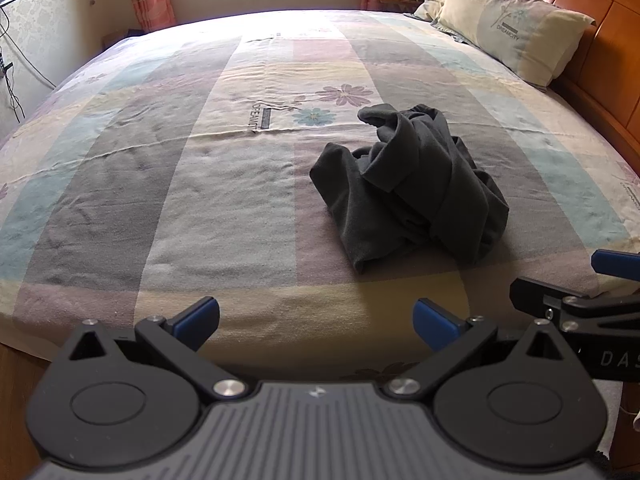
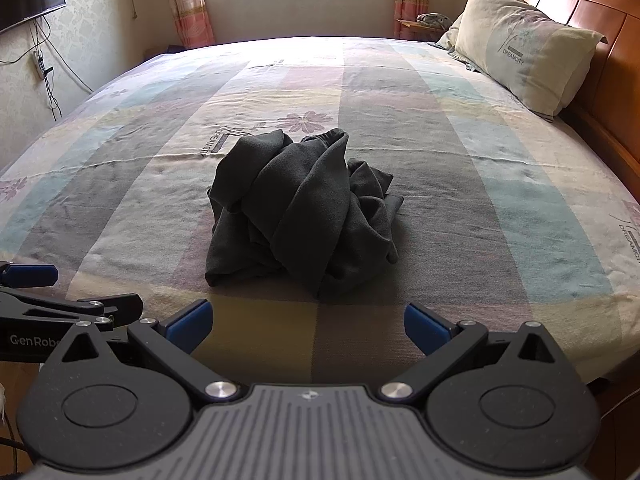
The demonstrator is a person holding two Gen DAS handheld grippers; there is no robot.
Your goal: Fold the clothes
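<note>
A dark grey garment (image 1: 408,188) lies crumpled in a heap on the bed, ahead and to the right in the left wrist view. The right wrist view has the same garment (image 2: 304,212) straight ahead, near the bed's front edge. My left gripper (image 1: 316,316) hovers open over the front edge of the bed, short of the heap, with nothing between its blue pads. My right gripper (image 2: 308,322) is open too, just in front of the heap and apart from it. Each gripper shows at the edge of the other's view.
The bed (image 2: 460,140) has a pastel checked sheet with flower prints. A pillow (image 2: 520,44) leans on the wooden headboard (image 2: 600,12) at the right. A window with curtains is at the back, a wall screen and cables at the left.
</note>
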